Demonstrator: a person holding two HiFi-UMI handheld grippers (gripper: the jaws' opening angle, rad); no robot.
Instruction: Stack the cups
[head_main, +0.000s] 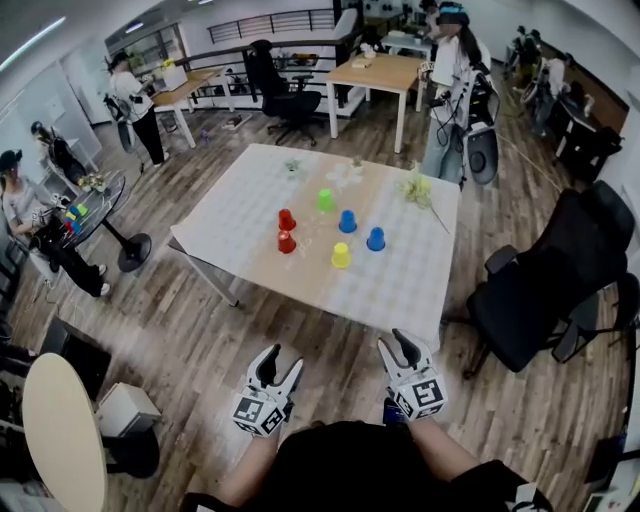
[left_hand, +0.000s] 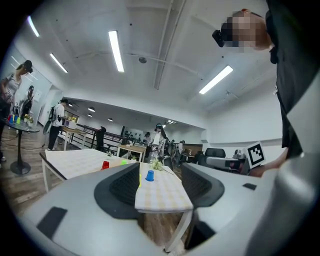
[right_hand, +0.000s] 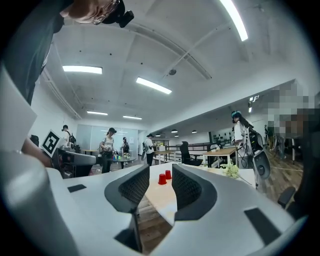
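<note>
Several upside-down cups stand apart on the white table: two red cups, a green cup, two blue cups and a yellow cup. Both grippers hover level in front of the table's near edge, well short of the cups. My left gripper is open with nothing between its jaws; its view looks over the table at a blue cup and a red cup. My right gripper is open and holds nothing; the two red cups show between its jaws, far off.
Green plant sprigs lie at the table's far right. A black office chair stands right of the table, and a round table is at lower left. A person stands beyond the far corner; others stand at the left.
</note>
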